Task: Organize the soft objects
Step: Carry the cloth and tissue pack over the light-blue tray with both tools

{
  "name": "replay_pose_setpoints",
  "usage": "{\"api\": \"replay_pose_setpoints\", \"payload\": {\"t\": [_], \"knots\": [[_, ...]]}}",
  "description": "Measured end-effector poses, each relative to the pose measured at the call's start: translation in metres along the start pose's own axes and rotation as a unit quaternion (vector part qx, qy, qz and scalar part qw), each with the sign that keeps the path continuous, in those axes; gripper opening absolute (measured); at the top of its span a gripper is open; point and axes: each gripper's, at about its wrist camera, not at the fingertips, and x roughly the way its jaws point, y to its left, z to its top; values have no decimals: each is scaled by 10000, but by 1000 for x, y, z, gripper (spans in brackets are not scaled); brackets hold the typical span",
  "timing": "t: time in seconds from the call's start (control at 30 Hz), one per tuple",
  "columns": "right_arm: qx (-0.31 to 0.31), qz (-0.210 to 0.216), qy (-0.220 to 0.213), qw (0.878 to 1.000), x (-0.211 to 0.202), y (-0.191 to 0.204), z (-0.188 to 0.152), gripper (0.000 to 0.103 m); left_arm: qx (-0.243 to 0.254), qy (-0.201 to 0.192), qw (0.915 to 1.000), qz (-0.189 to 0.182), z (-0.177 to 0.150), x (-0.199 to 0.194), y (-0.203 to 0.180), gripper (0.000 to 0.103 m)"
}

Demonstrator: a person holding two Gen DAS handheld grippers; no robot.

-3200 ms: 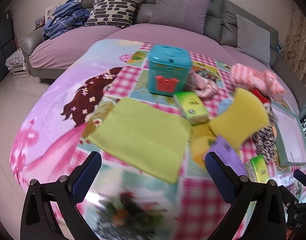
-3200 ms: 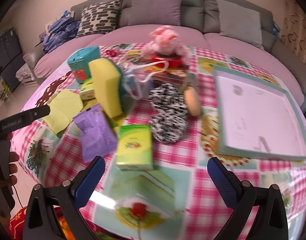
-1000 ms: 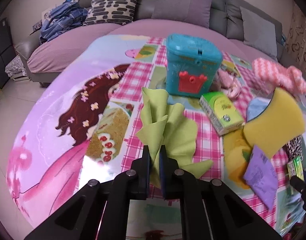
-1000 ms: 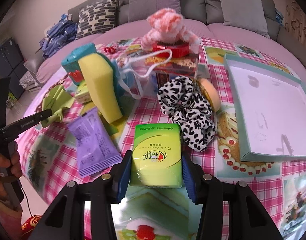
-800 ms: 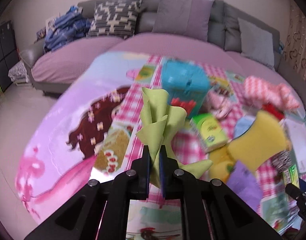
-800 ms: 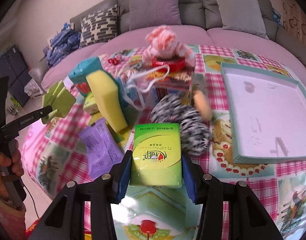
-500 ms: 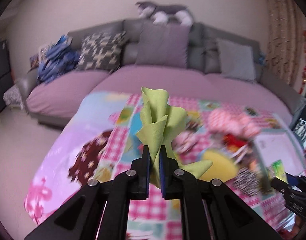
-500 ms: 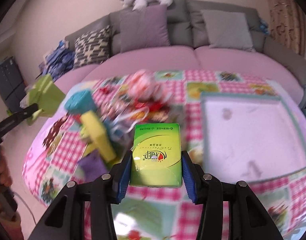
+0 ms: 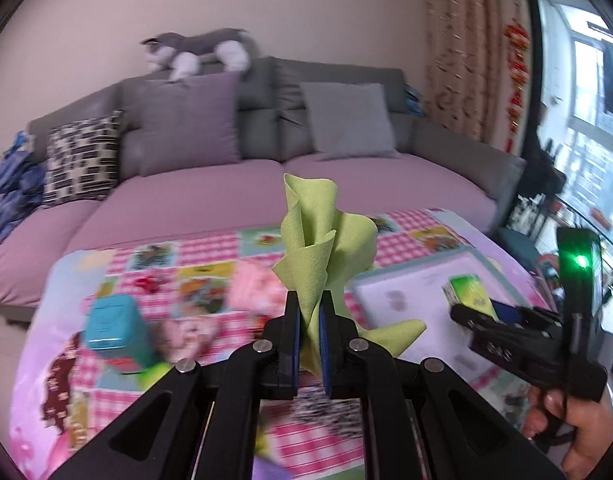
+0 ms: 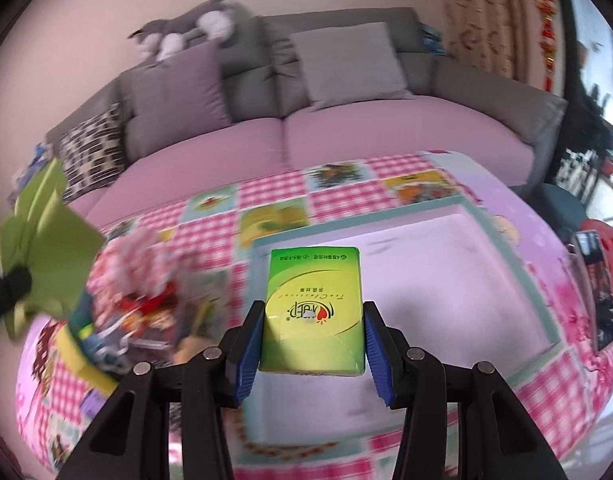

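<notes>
A crumpled green cloth [image 9: 321, 240] is pinched between the nearly closed fingers of the left gripper [image 9: 309, 320] and is held up in the air above the checked tablecloth [image 9: 210, 248]. A green tissue pack [image 10: 313, 312] is clamped flat between the blue pads of the right gripper [image 10: 313, 344] and is carried over the near left corner of the shallow tray [image 10: 506, 232]. On the table to the left, a teal box [image 9: 116, 330], a pink cloth [image 10: 138, 256] and other blurred soft things are seen, with a sofa [image 10: 386, 136] behind.
</notes>
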Motion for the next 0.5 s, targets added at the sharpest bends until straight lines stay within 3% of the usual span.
{"api": "replay_pose_setpoints", "payload": {"t": [0.27, 0.5], "knots": [[517, -555, 93, 9971, 24, -58, 22, 50, 244, 522, 9973, -464, -1, 55, -68, 8], [994, -703, 191, 9924, 49, -103, 15, 50, 357, 783, 9948, -541, 6, 98, -106, 8]]}}
